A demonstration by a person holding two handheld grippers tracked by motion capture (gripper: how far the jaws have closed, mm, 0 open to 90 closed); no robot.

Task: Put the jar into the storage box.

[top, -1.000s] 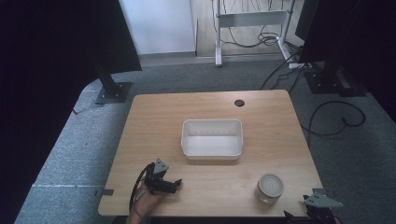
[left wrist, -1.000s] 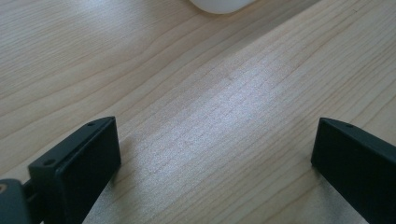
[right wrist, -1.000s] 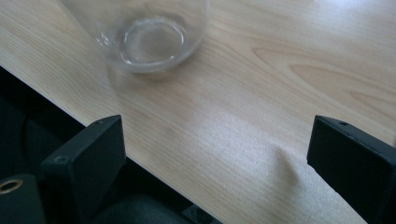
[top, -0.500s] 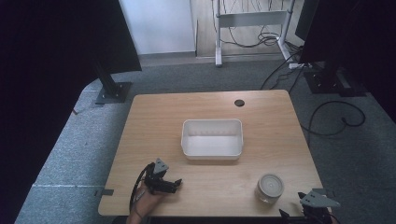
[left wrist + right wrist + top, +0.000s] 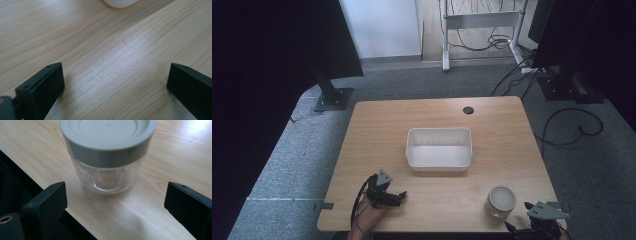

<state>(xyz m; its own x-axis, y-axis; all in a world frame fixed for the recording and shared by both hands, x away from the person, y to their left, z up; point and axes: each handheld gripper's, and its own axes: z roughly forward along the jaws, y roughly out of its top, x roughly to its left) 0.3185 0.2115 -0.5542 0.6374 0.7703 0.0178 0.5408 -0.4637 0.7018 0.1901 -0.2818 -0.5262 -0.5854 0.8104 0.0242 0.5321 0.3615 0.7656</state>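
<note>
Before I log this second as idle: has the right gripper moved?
Yes. The right gripper has slid left along the wooden table's near edge, closer to the clear grey-lidded jar, jaws open.

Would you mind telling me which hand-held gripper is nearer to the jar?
Right. The right hand-held gripper sits just beside the jar at the table's near edge, jaws open toward it; the left hand-held gripper rests well across the table.
</note>
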